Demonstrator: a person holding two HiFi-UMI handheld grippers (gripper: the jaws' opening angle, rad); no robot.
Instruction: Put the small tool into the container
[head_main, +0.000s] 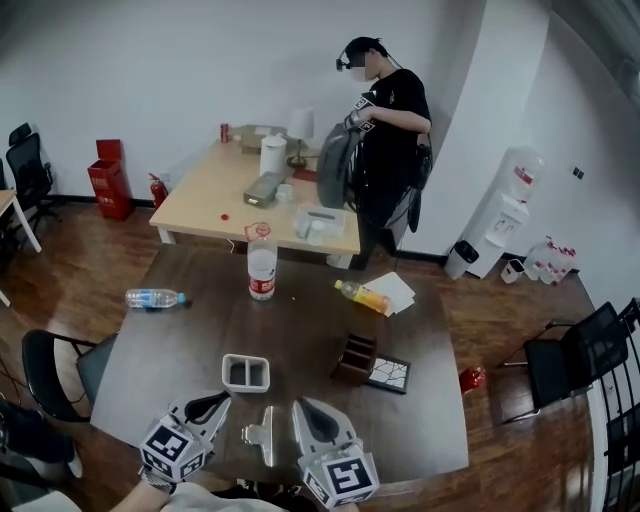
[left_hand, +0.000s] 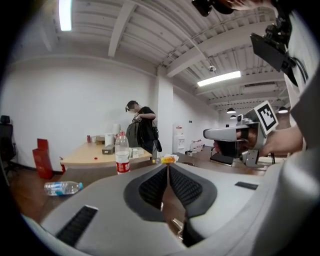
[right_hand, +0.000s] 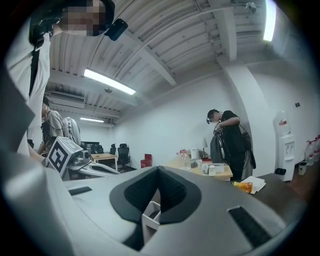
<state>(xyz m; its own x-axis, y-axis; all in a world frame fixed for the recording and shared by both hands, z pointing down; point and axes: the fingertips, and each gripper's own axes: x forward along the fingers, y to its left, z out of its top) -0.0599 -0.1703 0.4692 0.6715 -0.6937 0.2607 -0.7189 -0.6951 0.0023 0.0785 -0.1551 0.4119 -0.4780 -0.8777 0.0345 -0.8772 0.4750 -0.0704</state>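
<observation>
**Item:** small tool, a metal clip (head_main: 263, 436). It lies flat on the dark table (head_main: 420, 420) near its front edge, between the two grippers and touching neither.

**Destination:** small white container (head_main: 225, 373), open-topped, just beyond the clip.

**Left gripper** (head_main: 212, 405): fingers narrow, a slim gap, nothing held.

**Right gripper** (head_main: 310, 410): fingers closed together, empty.

**Hazards, as judged:**
- The clip sits low and looks smooth, so fingers this narrow would likely skid over it or nudge it toward the table edge rather than straddle it.
- The container looks light, and a bump during the drop could shift or tip it.
- Releasing off-centre could land the clip on the rim.
- The wooden box (head_main: 356, 357) stands well clear.
</observation>
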